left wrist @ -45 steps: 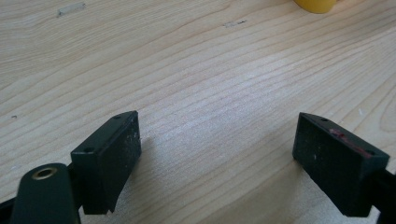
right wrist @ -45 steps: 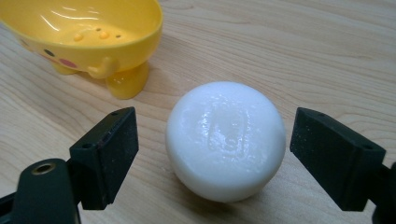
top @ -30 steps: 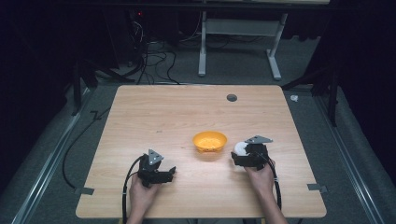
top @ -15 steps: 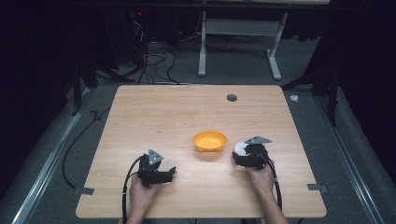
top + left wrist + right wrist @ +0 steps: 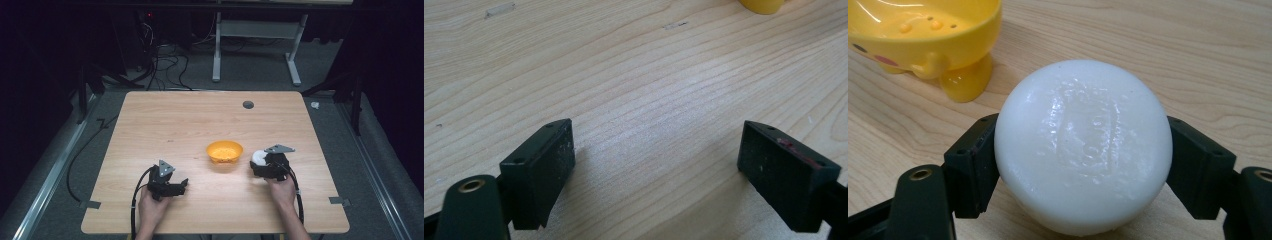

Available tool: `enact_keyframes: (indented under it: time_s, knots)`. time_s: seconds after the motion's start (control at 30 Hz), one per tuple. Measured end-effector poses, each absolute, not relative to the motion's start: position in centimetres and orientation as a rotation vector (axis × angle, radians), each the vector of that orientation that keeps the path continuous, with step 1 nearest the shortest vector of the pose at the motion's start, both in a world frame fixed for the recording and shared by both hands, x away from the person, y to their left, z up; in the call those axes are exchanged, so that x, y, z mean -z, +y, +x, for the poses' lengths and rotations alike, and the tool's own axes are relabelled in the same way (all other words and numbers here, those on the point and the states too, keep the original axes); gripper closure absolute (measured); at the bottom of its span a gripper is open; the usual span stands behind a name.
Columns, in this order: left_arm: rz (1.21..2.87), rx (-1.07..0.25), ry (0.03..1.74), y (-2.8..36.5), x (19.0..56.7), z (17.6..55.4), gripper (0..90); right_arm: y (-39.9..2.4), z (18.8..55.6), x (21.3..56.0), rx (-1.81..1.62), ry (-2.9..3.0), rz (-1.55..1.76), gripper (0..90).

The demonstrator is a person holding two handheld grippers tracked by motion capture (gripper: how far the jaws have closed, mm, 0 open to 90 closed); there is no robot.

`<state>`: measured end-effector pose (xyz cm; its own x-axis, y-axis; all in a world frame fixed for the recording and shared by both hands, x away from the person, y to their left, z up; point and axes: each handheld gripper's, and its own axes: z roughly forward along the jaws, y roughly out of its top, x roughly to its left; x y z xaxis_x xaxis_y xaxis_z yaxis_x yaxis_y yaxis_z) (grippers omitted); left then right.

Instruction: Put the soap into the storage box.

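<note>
The round white soap bar [image 5: 1083,147] fills the centre of the right gripper view, its embossed flat face toward the camera, its long axis spanning the jaws. The right gripper [image 5: 263,163], whose jaws have just been closing, clamps it right of the yellow dish [image 5: 224,151]. The left gripper [image 5: 176,186], lower left in the high view, lies level with jaws apart.

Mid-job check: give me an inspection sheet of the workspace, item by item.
Surface: wooden table, a dark round spot near its far edge.
Job's things: white soap bar; yellow dish on the table beside it.
Clutter: nothing seen.
Grippers: right gripper just closed its jaws on the soap bar; left gripper open, nothing between its jaws.
Cables: one trails from each gripper toward the near edge.
Surroundings: dark floor, grey desk frame, loose wires.
</note>
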<state>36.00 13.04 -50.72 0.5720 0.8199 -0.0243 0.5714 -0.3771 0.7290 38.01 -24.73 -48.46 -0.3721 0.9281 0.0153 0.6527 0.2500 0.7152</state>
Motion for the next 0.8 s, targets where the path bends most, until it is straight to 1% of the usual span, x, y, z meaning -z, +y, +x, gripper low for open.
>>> enact_keyframes:
  time_s: [0.4, 0.8]
  knots:
    - [2.094, -0.449, 1.107, 13.0, 50.7, 36.0, 15.7, -24.6, 37.4, 47.0, -0.941, 2.128, 1.401, 25.1]
    - [2.096, -0.448, 1.104, 13.0, 50.7, 36.0, 15.7, -23.7, 36.7, 44.8, -0.998, 2.136, 1.352, 25.1]
